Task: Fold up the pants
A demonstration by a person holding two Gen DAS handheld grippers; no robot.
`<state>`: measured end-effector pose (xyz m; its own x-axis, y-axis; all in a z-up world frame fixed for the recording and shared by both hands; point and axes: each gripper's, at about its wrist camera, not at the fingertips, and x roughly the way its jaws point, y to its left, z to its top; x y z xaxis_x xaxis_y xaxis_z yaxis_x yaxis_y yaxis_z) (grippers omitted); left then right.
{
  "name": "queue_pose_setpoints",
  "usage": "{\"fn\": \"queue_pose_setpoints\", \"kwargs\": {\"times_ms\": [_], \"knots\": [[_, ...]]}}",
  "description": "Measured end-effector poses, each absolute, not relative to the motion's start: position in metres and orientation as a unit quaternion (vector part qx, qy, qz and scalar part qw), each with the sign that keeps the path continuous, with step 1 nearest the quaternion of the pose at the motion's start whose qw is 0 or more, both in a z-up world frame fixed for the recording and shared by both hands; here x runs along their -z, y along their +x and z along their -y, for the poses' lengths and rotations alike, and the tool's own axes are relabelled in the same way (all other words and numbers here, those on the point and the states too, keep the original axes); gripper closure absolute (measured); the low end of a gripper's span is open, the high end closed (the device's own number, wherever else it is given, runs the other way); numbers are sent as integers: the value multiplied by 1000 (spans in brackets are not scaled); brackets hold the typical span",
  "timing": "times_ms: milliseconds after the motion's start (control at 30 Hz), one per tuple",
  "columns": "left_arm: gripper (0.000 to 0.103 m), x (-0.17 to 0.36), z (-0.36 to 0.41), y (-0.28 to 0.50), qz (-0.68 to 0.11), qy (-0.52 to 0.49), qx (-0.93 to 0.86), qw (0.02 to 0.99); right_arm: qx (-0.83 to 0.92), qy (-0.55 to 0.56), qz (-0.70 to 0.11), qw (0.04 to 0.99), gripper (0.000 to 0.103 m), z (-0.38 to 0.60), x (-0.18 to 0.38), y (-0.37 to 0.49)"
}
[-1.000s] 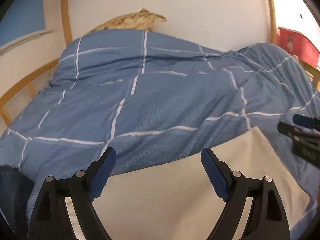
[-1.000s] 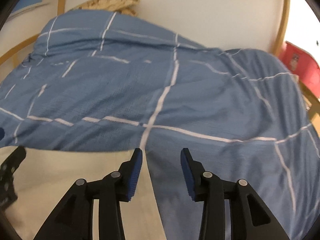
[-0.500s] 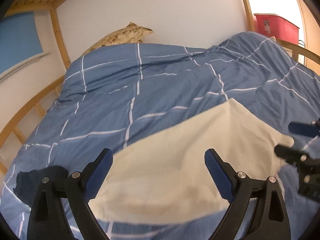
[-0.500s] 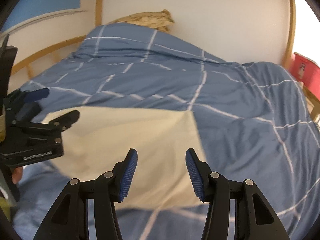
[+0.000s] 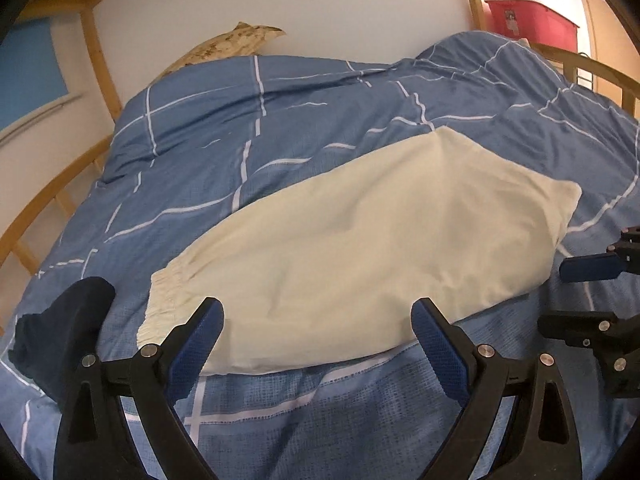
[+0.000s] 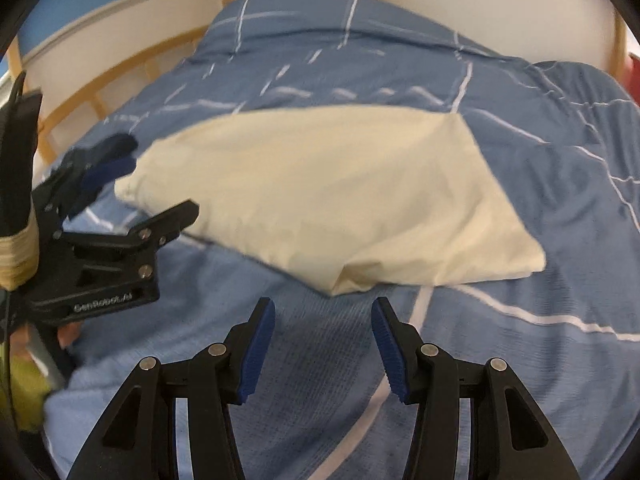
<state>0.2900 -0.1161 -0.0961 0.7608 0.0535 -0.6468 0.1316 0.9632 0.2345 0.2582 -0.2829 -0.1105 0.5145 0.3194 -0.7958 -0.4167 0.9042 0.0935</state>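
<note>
Two claws empty: left claw (image 5: 316, 328) wide, jaws just been opening, nothing between; right claw (image 6: 323, 350) half open. Folded cream pants (image 5: 360, 248) flat mid-bed on blue duvet (image 5: 280, 128). Wooden rail (image 5: 52, 200) bounds left edge; bare duvet beyond pants.

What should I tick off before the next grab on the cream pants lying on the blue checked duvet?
1. Cream fabric pants lie flat on the blue checked duvet, already folded over: ok.
2. Left gripper jaws wide, having just been opening, nothing between them: ok.
3. Right gripper jaws apart, empty: ok.
4. Elastic waistband in view and uncovered: ok.
5. Dark navy garment beside the waistband stays off the pants: ok, a strip of duvet shows between them.
6. Layers of the fold line up at the near edge: cannot tell.
</note>
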Motion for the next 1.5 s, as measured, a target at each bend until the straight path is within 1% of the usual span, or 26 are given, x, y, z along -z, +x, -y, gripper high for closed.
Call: {"fn": "queue_pose_setpoints", "kwargs": {"times_ms": [133, 333, 567, 767, 900, 1133, 1333, 1400, 1467, 1500], "knots": [[7, 100, 112, 295, -354, 124, 20, 927, -235, -47, -448, 861, 53, 281, 115, 264], [7, 101, 106, 297, -359, 110, 16, 927, -244, -64, -460, 851, 53, 272, 120, 275], [7, 103, 105, 297, -359, 110, 15, 927, -243, -73, -436, 864, 53, 273, 104, 286], [7, 106, 103, 299, -366, 106, 12, 924, -252, -47, -469, 845, 52, 275, 122, 296], [7, 106, 104, 298, -365, 110, 14, 924, -250, -34, -461, 851, 52, 282, 124, 286], [7, 109, 101, 302, -370, 111, 8, 922, -264, -55, -435, 859, 52, 272, 119, 297], [7, 108, 95, 305, -373, 99, 3, 922, -297, -52, -447, 842, 52, 269, 127, 291], [7, 107, 96, 303, -369, 103, 2, 924, -301, -61, -442, 843, 53, 268, 126, 284], [7, 107, 98, 301, -367, 106, 1, 924, -296, -76, -438, 846, 68, 267, 124, 280], [7, 107, 98, 302, -367, 107, 1, 924, -295, -82, -436, 847, 71, 267, 123, 278]]}}
